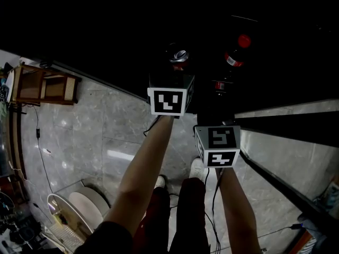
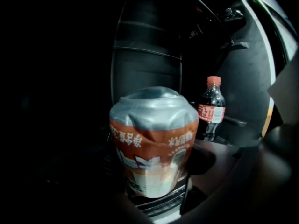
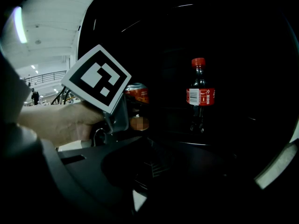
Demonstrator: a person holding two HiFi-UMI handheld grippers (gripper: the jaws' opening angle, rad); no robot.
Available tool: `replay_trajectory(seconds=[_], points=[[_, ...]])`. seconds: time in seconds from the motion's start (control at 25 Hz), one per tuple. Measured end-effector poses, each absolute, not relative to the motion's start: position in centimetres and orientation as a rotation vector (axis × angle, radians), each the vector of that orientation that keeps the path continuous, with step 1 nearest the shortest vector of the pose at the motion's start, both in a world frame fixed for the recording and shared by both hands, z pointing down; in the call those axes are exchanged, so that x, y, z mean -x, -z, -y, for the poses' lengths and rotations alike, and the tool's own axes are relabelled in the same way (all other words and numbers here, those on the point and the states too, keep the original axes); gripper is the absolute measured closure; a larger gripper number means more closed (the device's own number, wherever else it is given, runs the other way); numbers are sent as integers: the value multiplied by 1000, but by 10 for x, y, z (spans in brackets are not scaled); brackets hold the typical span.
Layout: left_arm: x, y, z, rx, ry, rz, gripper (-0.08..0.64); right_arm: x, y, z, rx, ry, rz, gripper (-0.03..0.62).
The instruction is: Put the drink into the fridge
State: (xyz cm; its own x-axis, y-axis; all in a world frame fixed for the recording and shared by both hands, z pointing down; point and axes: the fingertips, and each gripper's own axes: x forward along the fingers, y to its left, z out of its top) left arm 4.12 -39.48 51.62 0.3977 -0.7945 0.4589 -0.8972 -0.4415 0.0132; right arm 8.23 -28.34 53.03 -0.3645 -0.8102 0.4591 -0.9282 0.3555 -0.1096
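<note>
Head view, can: the can (image 1: 179,55) is held up by the left hand-held gripper (image 1: 177,70) at the dark mouth of the fridge (image 1: 95,20), above the floor (image 1: 90,126).
Head view, cola bottle: a cola bottle (image 1: 234,57) with a red cap stands inside the fridge, to the right of the can and apart from it.
Head view, right hand-held gripper: the right hand-held gripper (image 1: 216,105) points in below the bottle.
Left gripper view, grip: the jaws are squeezed onto the can's two sides. The can is dented and its writing is upside down.
Left gripper view, bottle: it stands upright, behind and to the right of the can, near the right end of its shelf.
Right gripper view, jaws: apart, with nothing between them, as far as the dark lets me see.
Right gripper view, can: it pokes out past the marker cube (image 3: 96,78) on the left hand-held gripper. I think it has not been set down yet.
What could go wrong: the dented sides give a poor hold, so the can could slip. A swing to the right could knock the bottle over. The can could also bump a shelf edge, because it is so dark in there.
Hard to see: the shelves and the back of the fridge are nearly black. The pads are lost in shadow. The bottom of the can is unclear.
</note>
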Motion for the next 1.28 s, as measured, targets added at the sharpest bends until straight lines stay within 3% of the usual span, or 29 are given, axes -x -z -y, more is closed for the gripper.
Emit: replay_trajectory(seconds=[1.28], points=[[-48,-515,427,-2393,-578,1520,212,-81,-547,290,-1528,-587,2260,574]])
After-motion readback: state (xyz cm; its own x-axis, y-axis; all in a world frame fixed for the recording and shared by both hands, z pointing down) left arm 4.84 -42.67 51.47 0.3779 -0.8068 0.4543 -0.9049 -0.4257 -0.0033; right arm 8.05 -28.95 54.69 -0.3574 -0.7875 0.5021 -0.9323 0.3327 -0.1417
